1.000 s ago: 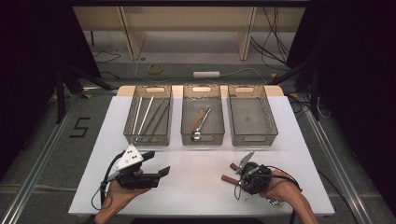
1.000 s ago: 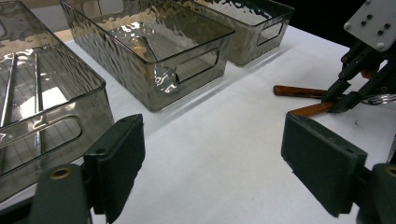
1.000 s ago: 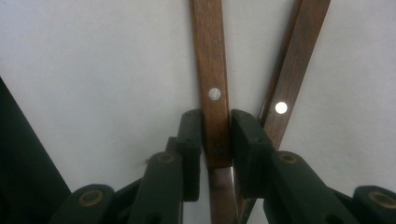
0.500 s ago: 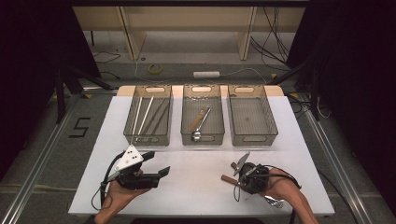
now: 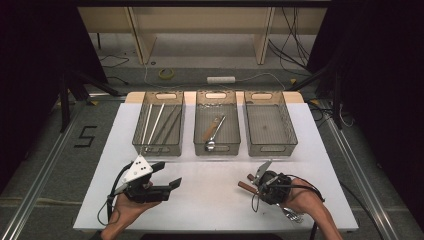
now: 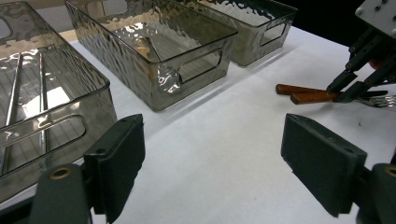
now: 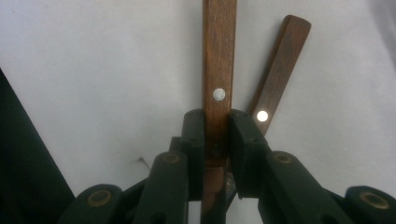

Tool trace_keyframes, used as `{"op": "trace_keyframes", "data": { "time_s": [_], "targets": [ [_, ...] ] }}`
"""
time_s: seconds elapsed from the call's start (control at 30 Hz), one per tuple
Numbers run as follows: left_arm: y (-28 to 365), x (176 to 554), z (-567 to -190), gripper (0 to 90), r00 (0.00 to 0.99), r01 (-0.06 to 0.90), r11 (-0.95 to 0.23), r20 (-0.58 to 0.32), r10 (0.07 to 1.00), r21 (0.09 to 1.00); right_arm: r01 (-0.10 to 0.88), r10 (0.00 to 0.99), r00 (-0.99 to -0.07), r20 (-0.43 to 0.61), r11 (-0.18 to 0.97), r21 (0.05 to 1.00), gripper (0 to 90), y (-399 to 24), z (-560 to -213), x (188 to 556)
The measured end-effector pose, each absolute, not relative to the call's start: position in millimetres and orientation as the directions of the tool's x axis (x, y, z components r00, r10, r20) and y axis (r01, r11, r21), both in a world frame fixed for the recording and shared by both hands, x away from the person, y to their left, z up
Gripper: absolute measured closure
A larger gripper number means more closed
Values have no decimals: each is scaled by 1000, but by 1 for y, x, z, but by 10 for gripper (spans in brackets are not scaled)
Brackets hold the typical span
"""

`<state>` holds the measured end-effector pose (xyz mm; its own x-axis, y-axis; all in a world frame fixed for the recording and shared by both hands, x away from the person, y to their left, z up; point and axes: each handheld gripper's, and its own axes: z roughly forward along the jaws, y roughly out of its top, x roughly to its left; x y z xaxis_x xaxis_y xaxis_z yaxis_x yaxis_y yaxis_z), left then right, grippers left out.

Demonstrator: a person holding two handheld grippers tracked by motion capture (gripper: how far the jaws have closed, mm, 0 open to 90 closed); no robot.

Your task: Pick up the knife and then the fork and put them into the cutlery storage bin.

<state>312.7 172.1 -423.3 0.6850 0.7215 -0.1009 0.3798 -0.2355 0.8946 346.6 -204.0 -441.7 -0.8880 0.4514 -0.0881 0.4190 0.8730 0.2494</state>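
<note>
Two wood-handled utensils lie side by side on the white table at the front right. My right gripper [image 7: 217, 122] has just been closing and is now shut on one wooden handle [image 7: 218, 56], its pads pressing both sides. The second handle [image 7: 278, 60] lies slanted just beside it, free. In the high view the right gripper [image 5: 255, 184] points left over the handles [image 5: 246, 187], and metal tines [image 5: 292, 215] show by the wrist. My left gripper [image 5: 167, 174] is held at the front left, open, with nothing between the jaws [image 6: 212, 154].
Three smoky clear bins stand in a row across the table's middle. The left bin [image 5: 157, 148] holds long thin sticks, the middle bin [image 5: 216, 148] a wood-handled spoon [image 5: 214, 131], and the right bin [image 5: 272, 146] shows nothing inside. White tabletop [image 5: 210, 200] lies between the hands.
The right gripper's jaws have drawn in slightly around the wooden handle. The left hand has kept still.
</note>
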Motion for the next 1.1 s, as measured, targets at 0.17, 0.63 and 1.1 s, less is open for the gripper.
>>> {"op": "trace_keyframes", "data": {
  "time_s": [0.17, 0.63, 1.1],
  "targets": [
    [173, 313, -423, 211, 682, 380, -228, -105, 723, 896, 438, 478, -874, -84, 852, 286, 778, -210, -434, 349],
    [184, 316, -421, 211, 652, 383, -176, -130, 747, 907, 515, 597, -802, -34, 718, 469, 778, -238, -391, 371],
    [197, 316, -420, 207, 627, 380, -152, -133, 767, 913, 560, 679, -734, 14, 593, 578, 778, -248, -357, 413]
  ]
}}
